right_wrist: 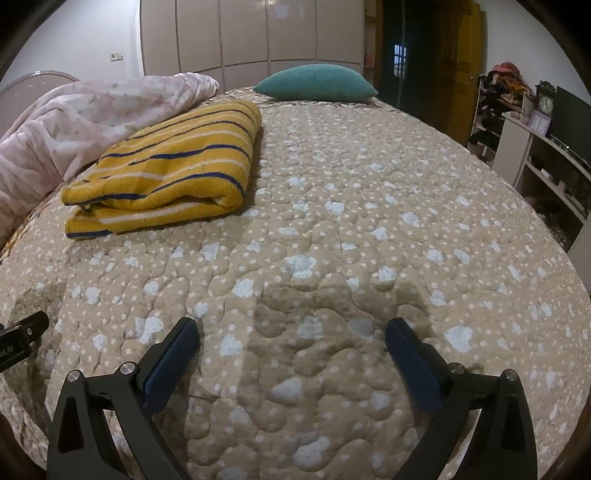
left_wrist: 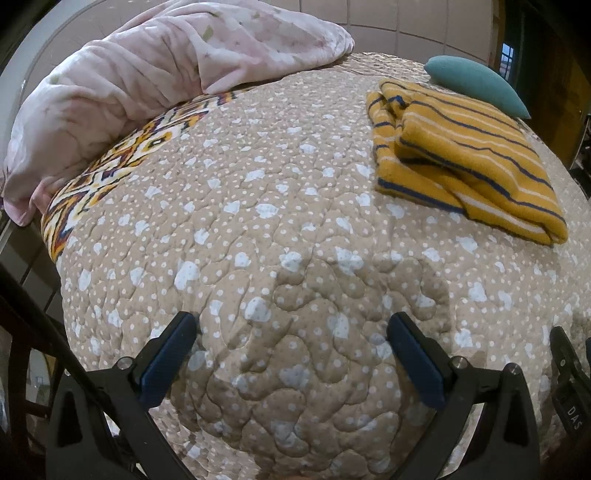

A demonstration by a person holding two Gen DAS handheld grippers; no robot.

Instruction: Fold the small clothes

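Well ahead of both spread claws (left_wrist: pixel 293 325) (right_wrist: pixel 291 330): folded sweater (left_wrist: pixel 469 158) (right_wrist: pixel 166 166).

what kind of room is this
Most likely a bedroom. Both open grippers, left and right, hover over a quilted bedspread with a teal pillow, a pink blanket and a folded yellow striped sweater; wardrobe doors stand behind.

My two grippers: black frames, blue pads.

My left gripper (left_wrist: pixel 291 332) has black triangular arms with teardrop cut-outs, round silver screws at the joints and dark blue ribbed pads (left_wrist: pixel 168 363) on the fingers. My right gripper (right_wrist: pixel 291 336) is built the same, with matching blue pads (right_wrist: pixel 171 363). From the left camera, its black side shows white letters, "DAS".
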